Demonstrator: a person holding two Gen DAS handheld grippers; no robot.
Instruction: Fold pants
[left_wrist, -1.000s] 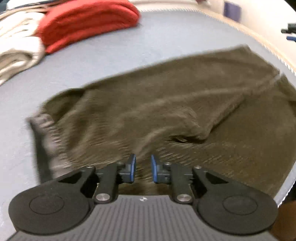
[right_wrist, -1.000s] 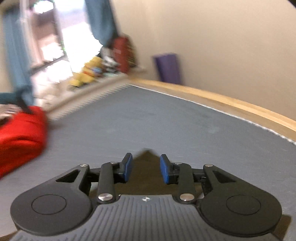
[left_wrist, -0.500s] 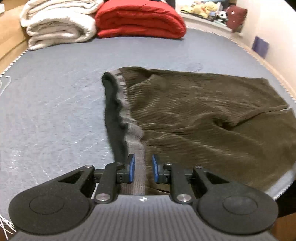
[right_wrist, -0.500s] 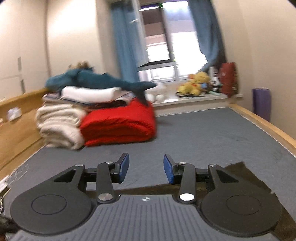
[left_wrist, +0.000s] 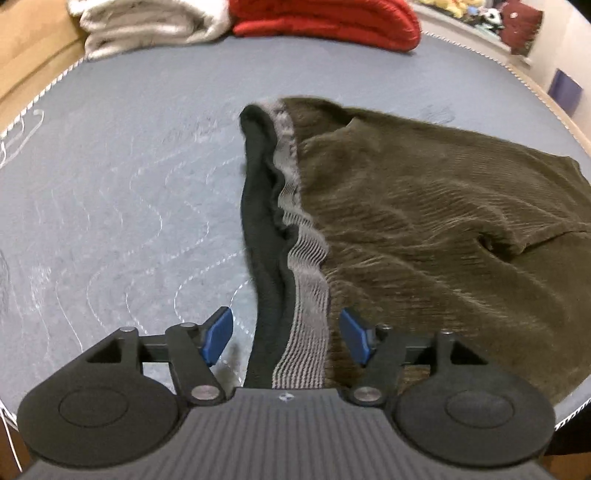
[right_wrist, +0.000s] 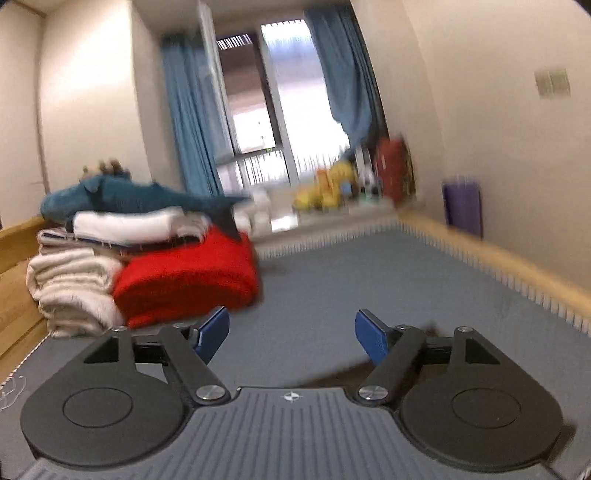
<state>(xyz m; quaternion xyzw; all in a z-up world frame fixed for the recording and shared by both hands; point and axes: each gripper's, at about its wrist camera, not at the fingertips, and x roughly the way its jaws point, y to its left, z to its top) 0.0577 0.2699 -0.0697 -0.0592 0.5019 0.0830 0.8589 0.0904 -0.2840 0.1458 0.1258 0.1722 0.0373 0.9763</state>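
Brown corduroy pants lie on the grey mattress, their grey ribbed waistband and dark lining running toward me. My left gripper is open, its blue pads either side of the waistband and apart from it. My right gripper is open and empty, raised and looking across the bed; only a dark sliver of the pants shows under it.
Folded red blanket and cream blankets are stacked at the far end of the bed, also in the right wrist view. A wooden bed rail runs along the right. The mattress edge is near at lower right.
Both grippers have opened wide. The left one let go of the waistband, which now lies flat on the mattress. The right view swung slightly and rose.
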